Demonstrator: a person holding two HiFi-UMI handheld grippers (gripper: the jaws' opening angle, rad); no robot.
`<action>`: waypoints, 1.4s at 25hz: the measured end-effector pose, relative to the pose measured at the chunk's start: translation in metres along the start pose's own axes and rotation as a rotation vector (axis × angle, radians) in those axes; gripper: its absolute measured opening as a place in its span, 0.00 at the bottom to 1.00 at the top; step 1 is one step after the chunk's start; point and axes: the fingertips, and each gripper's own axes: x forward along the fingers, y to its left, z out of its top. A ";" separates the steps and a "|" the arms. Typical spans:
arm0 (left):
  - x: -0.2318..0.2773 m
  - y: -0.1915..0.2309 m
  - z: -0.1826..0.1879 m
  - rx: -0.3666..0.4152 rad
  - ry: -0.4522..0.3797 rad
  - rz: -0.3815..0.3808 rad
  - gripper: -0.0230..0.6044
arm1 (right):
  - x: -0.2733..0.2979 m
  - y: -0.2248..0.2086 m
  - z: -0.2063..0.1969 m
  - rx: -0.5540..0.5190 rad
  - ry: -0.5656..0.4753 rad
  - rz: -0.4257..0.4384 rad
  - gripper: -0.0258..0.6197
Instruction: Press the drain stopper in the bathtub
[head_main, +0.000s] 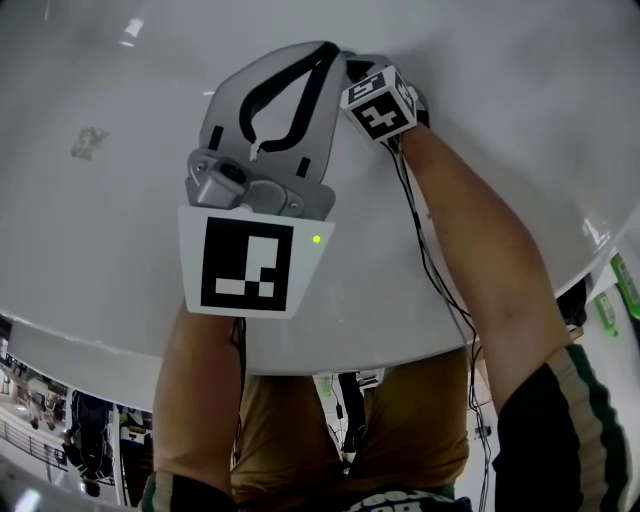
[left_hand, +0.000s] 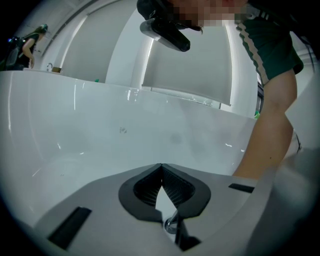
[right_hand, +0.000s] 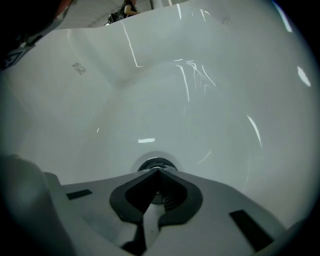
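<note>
The drain stopper (right_hand: 156, 164), a round chrome disc, lies on the floor of the white bathtub (right_hand: 200, 115). My right gripper (right_hand: 156, 170) is shut and empty, its tips directly over the stopper's near edge; I cannot tell whether they touch it. In the head view only the right gripper's marker cube (head_main: 380, 100) shows, and the stopper is hidden. My left gripper (head_main: 325, 45) hangs beside it inside the tub, shut on nothing. In its own view, the left gripper (left_hand: 161, 166) faces the tub's side wall (left_hand: 125, 130).
The tub's near rim (head_main: 400, 340) curves across the person's legs. A small grey mark (head_main: 90, 140) sits on the tub wall at left. A black cable (head_main: 430, 270) runs along the right forearm (left_hand: 272, 130). A shop floor shows beyond the rim at lower left.
</note>
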 end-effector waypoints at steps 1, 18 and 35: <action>0.000 -0.002 -0.002 0.007 0.003 -0.007 0.04 | 0.002 0.000 0.001 0.011 0.008 0.007 0.06; 0.003 0.000 -0.029 -0.029 0.093 0.005 0.04 | -0.003 0.002 0.007 0.054 -0.033 0.004 0.06; 0.004 -0.006 -0.029 0.031 0.097 -0.009 0.04 | -0.011 0.004 0.008 0.070 -0.057 -0.025 0.06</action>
